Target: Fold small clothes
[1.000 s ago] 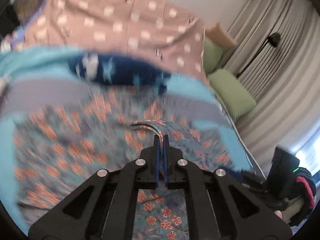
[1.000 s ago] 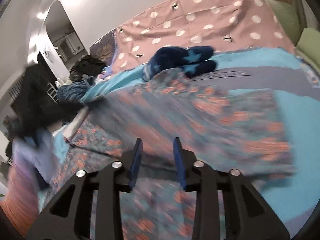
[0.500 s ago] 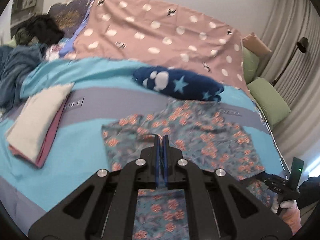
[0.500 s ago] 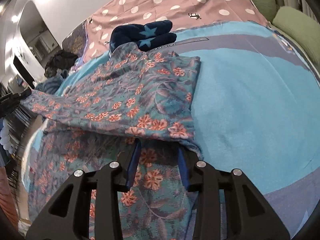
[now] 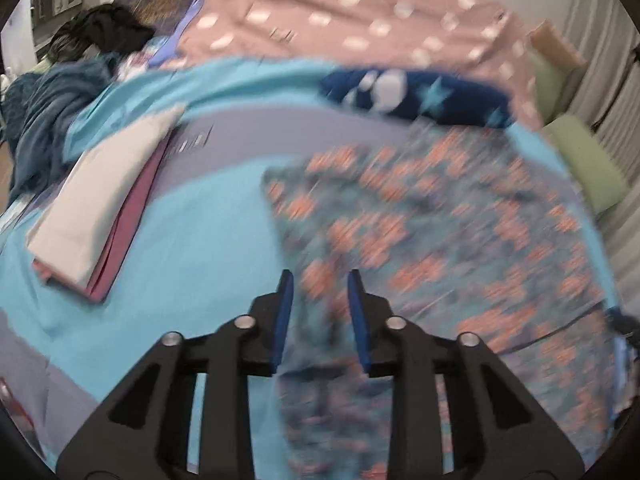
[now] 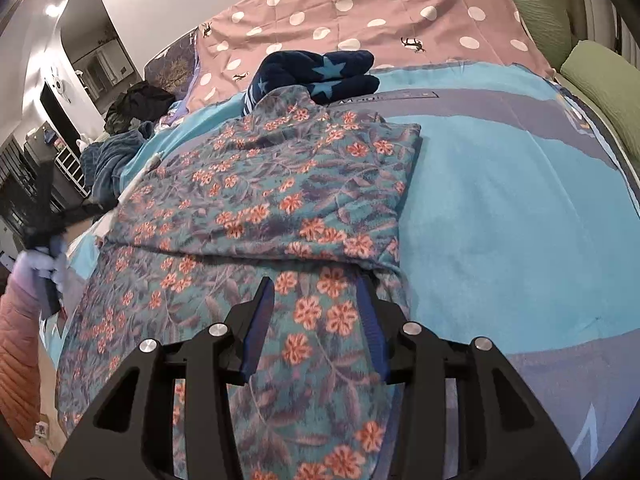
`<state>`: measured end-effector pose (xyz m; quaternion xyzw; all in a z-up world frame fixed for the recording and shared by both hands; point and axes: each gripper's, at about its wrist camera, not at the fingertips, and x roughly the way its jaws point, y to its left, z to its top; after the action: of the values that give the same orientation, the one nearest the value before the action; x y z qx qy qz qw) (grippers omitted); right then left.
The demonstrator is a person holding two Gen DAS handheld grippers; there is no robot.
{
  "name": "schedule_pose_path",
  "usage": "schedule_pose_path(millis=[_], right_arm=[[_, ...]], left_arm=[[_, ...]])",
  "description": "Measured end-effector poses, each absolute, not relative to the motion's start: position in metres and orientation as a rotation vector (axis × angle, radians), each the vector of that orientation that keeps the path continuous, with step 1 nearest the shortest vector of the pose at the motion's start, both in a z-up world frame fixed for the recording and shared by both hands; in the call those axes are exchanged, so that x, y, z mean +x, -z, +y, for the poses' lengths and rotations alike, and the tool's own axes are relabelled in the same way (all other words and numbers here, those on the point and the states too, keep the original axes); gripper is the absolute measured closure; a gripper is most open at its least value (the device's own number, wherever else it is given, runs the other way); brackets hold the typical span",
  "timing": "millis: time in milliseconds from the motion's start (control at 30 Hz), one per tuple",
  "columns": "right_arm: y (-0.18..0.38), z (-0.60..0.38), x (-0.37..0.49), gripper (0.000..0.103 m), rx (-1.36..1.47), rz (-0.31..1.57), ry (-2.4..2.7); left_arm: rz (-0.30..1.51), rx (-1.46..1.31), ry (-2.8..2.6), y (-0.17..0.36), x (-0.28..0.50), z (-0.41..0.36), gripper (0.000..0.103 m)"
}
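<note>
The floral garment (image 6: pixel 280 184) is spread beneath both opening tools (left tool (image 5: pixel 320 280), right tool (image 6: pixel 316 284)), unpinched, its folded edge crosswise just ahead.

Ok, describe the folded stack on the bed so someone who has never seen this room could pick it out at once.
Start at the bed with the turquoise cover. In the left wrist view, look left of the floral garment, below the heap of dark blue clothes. The folded stack lies there: a cream piece on top of a maroon one, flat, plain and square-edged, unlike its patterned or crumpled neighbours.
</note>
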<state>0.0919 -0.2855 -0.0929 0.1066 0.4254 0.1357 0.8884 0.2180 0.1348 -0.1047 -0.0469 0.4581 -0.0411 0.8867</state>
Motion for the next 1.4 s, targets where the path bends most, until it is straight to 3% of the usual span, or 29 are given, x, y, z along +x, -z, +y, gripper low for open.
schedule_pose_path(millis=[133,333,533,633,700,767,800,867,967,1067,1133,1267,1333,1400], right_arm=[[0.083,-0.292,0.093,0.059,0.235,0.850,-0.285],[0.078,-0.311,0.135,0.059,0.296,0.834,-0.246],[0.108,-0.342,0.214,0.058,0.410,0.943,-0.177],[0.126,-0.360,0.239,0.048,0.573,0.931,-0.249],[0.130,-0.365,0.249,0.047,0.658,0.908,-0.290],[0.126,-0.357,0.259,0.094,0.631,0.914,-0.311],[0.119,-0.354,0.257,0.100,0.608,0.896,-0.297],[0.099,-0.353,0.246,0.100,0.559,0.825,-0.234],[0.102,-0.353,0.247,0.100,0.453,0.868,-0.140],[0.118,-0.359,0.251,0.094,0.441,0.943,-0.099],[0.104,-0.363,0.249,0.073,0.430,0.899,-0.047],[0.064,-0.341,0.263,0.066,0.353,0.810,-0.109],[0.054,-0.303,0.289,0.051,0.293,0.846,-0.286],[0.057,-0.266,0.316,0.044,0.217,0.898,-0.394]], left_arm=[[0.969,-0.143,0.066,0.113,0.213,0.147,0.072],[0.888,-0.073,0.104,0.082,0.222,0.121,0.056],[0.937,0.008,0.057,0.103,0.253,0.098,0.050],[0.943,-0.007,0.011,0.126,0.257,0.107,0.037],[0.922,-0.050,0.027,0.130,0.254,0.113,0.037],[0.927,-0.051,0.030,0.129,0.255,0.114,0.037],[0.927,-0.043,0.028,0.129,0.255,0.112,0.037],[0.920,-0.029,0.020,0.129,0.255,0.111,0.037],[0.914,-0.029,0.018,0.129,0.253,0.110,0.037],[0.908,-0.014,0.004,0.122,0.252,0.109,0.039],[0.872,-0.010,0.009,0.110,0.249,0.107,0.041],[0.780,-0.022,0.078,0.077,0.267,0.093,0.038],[0.814,-0.015,0.152,0.076,0.294,0.074,0.035],[0.867,-0.017,0.189,0.085,0.322,0.059,0.035]])
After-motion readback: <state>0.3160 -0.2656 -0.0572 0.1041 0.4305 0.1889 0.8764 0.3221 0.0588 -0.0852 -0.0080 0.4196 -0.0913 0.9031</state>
